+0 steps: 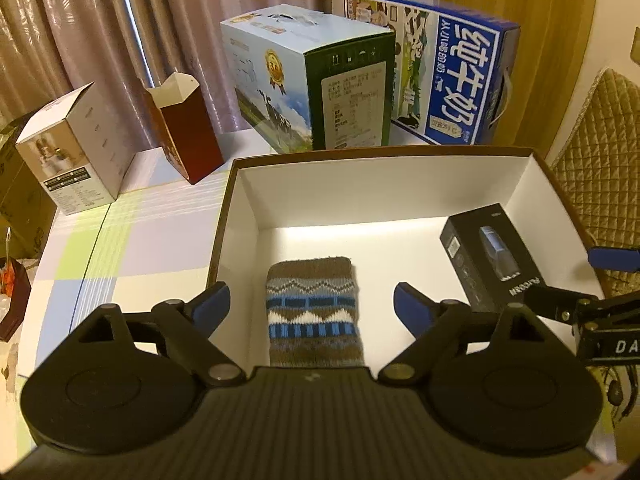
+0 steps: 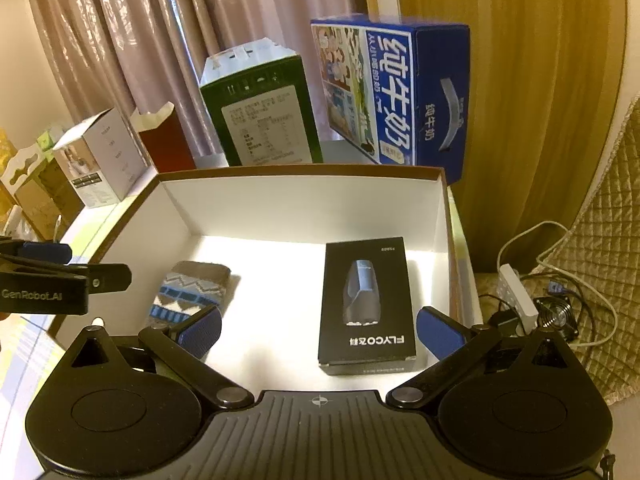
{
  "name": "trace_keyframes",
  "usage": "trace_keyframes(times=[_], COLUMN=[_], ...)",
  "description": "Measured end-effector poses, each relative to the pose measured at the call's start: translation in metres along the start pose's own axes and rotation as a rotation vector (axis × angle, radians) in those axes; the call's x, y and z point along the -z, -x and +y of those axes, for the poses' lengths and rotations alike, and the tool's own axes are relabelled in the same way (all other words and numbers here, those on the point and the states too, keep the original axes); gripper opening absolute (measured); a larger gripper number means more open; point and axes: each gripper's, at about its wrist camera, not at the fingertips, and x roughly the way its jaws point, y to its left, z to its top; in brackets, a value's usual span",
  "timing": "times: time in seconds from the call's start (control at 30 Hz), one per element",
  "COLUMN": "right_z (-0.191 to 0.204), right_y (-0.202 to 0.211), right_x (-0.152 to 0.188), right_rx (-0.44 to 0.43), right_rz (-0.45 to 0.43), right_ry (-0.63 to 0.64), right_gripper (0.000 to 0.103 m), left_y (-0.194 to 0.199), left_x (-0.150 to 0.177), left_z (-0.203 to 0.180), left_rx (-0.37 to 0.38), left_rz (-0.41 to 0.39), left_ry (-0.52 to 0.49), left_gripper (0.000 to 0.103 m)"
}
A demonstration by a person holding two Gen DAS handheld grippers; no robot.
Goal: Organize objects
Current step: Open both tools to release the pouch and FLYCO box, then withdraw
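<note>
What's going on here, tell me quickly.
A person is tidying items into an open white-lined box with two handheld grippers. A knitted patterned sock and a black shaver box already lie on the box floor, apart from each other. The left gripper hangs over the sock and the right gripper over the shaver box, both with jaws open and holding nothing. Several cartons stand behind the box.

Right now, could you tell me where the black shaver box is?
The shaver box lies flat in the open box, on its right side, apart from the knitted sock at left.
</note>
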Motion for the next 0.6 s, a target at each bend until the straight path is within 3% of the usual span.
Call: trace_keyframes(times=[0.6], right_z=[0.013], right_y=[0.075], right_x=[0.028], right_rx=[0.027], right_rz=[-0.07], right_ry=[-0.081], right_gripper=[0.101], left_y=[0.077], left_x=[0.031], left_z=[0.004], left_rx=[0.072], left_rz=[-0.05], left_ry=[0.015], left_gripper=[0.087])
